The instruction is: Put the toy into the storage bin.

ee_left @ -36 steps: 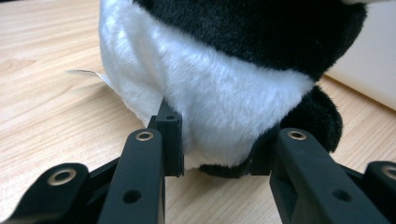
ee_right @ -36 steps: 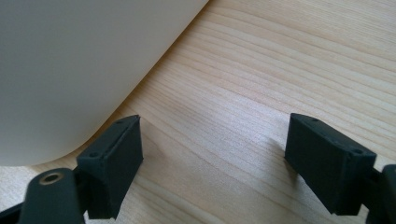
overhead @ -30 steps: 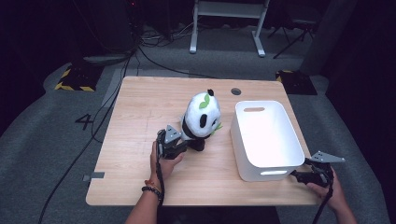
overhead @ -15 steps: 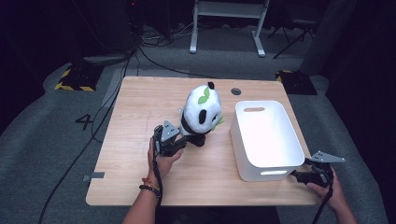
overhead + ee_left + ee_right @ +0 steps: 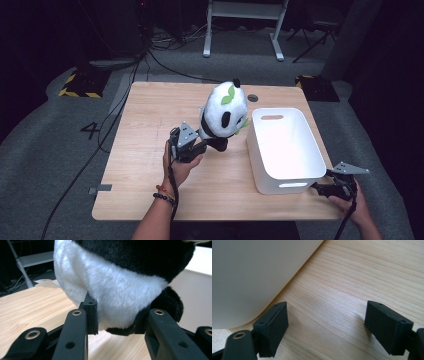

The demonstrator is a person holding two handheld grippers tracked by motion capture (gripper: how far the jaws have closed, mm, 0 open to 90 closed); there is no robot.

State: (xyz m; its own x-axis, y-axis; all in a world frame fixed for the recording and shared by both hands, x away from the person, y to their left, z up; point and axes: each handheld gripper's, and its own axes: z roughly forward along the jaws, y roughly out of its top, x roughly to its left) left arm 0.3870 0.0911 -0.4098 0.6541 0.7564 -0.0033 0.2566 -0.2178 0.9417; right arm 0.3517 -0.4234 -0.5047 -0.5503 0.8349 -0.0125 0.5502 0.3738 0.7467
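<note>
A black-and-white panda plush (image 5: 225, 112) with a green leaf on its head is lifted just above the wooden table (image 5: 145, 135), next to the white bin (image 5: 285, 150). My left gripper (image 5: 205, 145) is shut on the panda's lower body; in the left gripper view the white belly (image 5: 112, 290) bulges between the two jaws of my left gripper (image 5: 116, 315). My right gripper (image 5: 320, 189) rests open at the table's near right corner, beside the bin's front corner (image 5: 249, 277). Nothing lies between the jaws of my right gripper (image 5: 327, 325), only bare wood.
The white bin is empty and stands on the table's right half. A round cable hole (image 5: 252, 98) sits in the tabletop behind the panda. Cables and a metal stand frame (image 5: 240, 25) lie on the grey floor beyond the table.
My left gripper has lifted the panda and carried it toward the bin, tilting it more upright. The right gripper has stayed where it was.
</note>
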